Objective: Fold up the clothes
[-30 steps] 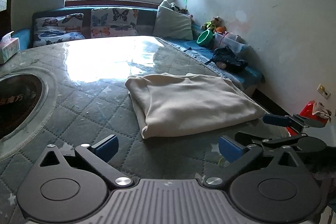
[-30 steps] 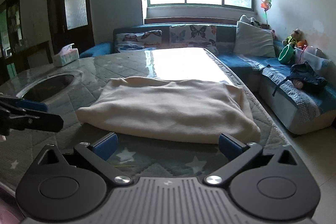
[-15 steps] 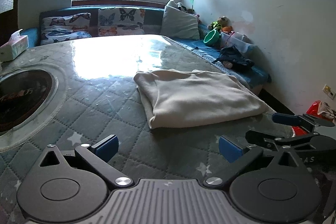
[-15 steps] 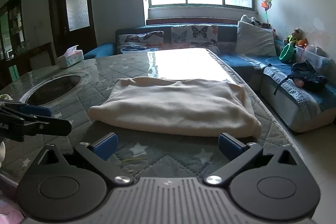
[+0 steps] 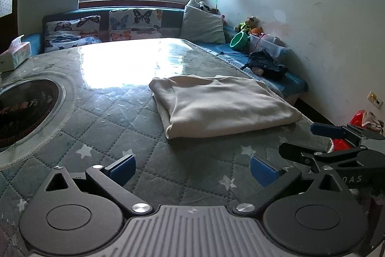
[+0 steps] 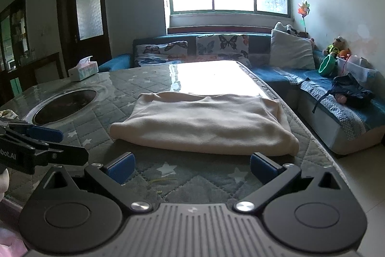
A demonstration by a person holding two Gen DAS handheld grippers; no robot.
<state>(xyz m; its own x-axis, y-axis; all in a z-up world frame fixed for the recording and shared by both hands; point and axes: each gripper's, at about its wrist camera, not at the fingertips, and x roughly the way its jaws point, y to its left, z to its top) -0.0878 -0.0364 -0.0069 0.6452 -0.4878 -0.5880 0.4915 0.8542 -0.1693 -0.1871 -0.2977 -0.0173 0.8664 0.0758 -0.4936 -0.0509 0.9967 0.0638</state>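
A cream garment (image 5: 223, 105) lies folded into a flat rectangle on the quilted grey table (image 5: 101, 127), near its right edge; the right wrist view has it (image 6: 204, 122) straight ahead. My left gripper (image 5: 192, 169) is open, held back from the garment's near left corner with nothing between its blue pads. My right gripper (image 6: 191, 166) is open too, just short of the garment's near edge. Each gripper shows in the other's view: the right one (image 5: 336, 143) at the far right, the left one (image 6: 36, 143) at the far left.
A round dark inset (image 5: 21, 110) is set into the table at the left. A tissue box (image 6: 83, 71) stands at the far left corner. A blue sofa (image 6: 336, 112) with cushions, toys, a green bowl (image 5: 238, 40) and dark clothes runs along the back and right.
Both grippers have drawn back from the folded garment and risen a little, so it looks smaller and farther away. The garment has not moved.
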